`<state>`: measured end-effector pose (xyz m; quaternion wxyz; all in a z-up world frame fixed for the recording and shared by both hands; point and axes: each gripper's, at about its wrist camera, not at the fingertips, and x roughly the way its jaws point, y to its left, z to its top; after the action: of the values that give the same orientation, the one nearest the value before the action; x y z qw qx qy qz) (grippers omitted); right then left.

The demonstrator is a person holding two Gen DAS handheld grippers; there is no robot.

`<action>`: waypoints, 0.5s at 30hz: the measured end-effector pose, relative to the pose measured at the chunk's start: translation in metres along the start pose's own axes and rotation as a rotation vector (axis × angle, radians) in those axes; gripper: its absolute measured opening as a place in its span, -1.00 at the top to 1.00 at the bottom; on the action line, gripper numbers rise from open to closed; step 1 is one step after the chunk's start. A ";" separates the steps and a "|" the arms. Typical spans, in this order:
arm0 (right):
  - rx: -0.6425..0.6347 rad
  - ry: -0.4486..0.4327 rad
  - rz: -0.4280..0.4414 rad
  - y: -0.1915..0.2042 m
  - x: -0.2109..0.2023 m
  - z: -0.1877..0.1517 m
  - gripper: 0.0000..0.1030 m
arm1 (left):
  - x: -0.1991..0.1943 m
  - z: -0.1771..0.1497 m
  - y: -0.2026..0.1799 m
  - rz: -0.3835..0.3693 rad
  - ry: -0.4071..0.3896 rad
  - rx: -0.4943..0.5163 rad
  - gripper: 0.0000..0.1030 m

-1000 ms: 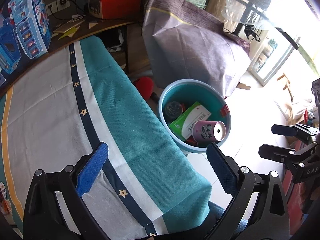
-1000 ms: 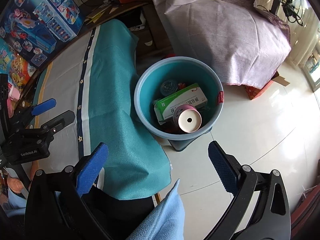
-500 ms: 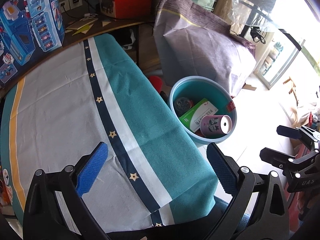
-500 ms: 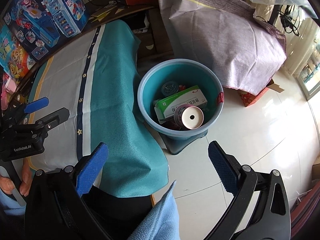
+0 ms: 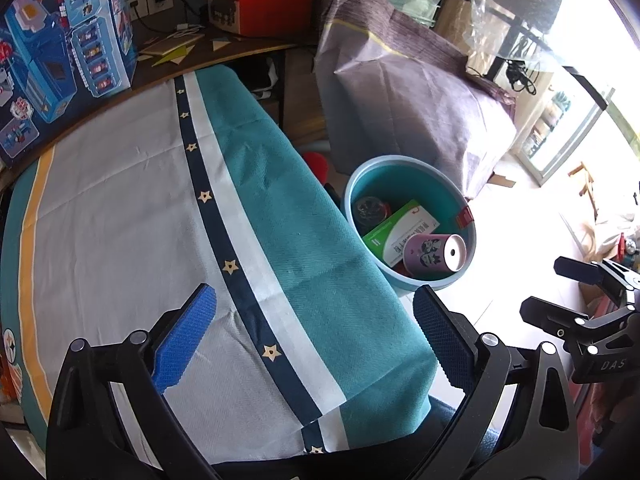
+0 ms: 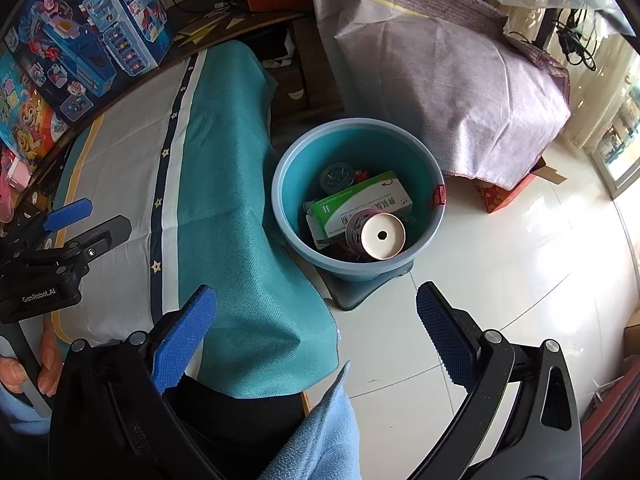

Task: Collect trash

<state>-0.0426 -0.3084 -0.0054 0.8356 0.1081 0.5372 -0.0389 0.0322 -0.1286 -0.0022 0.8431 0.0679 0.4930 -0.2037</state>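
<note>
**Inspector A:** Left wrist view, from the left edge. The toy box stands on the desk behind the tablecloth, which is grey with a yellow stripe, a navy star band and a teal border. The left gripper is released, jaws wide apart, nothing between them, held over the cloth. To the right, on the floor just beside the table edge, sits the blue bin. Inside it lie the green-and-white box, the purple can on its side and a dark round lid. Far right, the other tool bears the letters "DAS".

**Inspector B:** Right wrist view, same order. At the left edge a hand grips the left tool's handle, which this view alone shows, and its body reads "GenRobot.AI". A second box with a cartoon dog stands left of the toy box. The right gripper is likewise released and empty, held over the hanging cloth corner and the white floor tiles.

**Inspector A:** The bin?

**Inspector B:** Seen from nearly overhead: it rests on a dark base, with a red tag on its rim. The box shows Chinese print, too small to read. Beyond the bin is a purple covered bundle.
</note>
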 end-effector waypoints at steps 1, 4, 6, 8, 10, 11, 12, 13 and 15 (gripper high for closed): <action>-0.001 0.001 -0.001 0.000 0.000 0.000 -0.87 | 0.000 0.000 0.000 -0.001 0.000 -0.001 -0.92; 0.000 0.003 -0.002 0.000 0.001 0.001 -0.87 | 0.000 0.000 0.001 -0.001 -0.001 -0.002 -0.92; 0.002 0.006 -0.003 0.000 0.002 0.001 -0.87 | 0.000 0.000 0.001 0.005 -0.006 0.002 -0.92; 0.005 0.009 -0.002 -0.001 0.004 0.002 -0.87 | -0.001 -0.001 0.000 0.009 -0.017 0.008 -0.92; 0.009 0.011 -0.003 -0.002 0.006 0.002 -0.87 | -0.003 -0.001 -0.001 0.008 -0.027 0.014 -0.92; 0.011 0.013 -0.002 -0.003 0.006 0.002 -0.87 | -0.003 -0.001 -0.001 0.006 -0.030 0.016 -0.92; 0.014 0.014 -0.003 -0.004 0.006 0.002 -0.87 | -0.003 0.000 -0.002 0.010 -0.030 0.017 -0.92; 0.016 0.013 -0.004 -0.004 0.006 0.002 -0.87 | -0.003 0.000 -0.002 0.013 -0.029 0.018 -0.92; 0.019 0.013 -0.004 -0.005 0.006 0.003 -0.87 | -0.002 0.000 -0.002 0.014 -0.027 0.021 -0.92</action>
<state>-0.0381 -0.3136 -0.0105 0.8311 0.1149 0.5422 -0.0450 0.0306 -0.1298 -0.0006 0.8504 0.0775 0.4789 -0.2036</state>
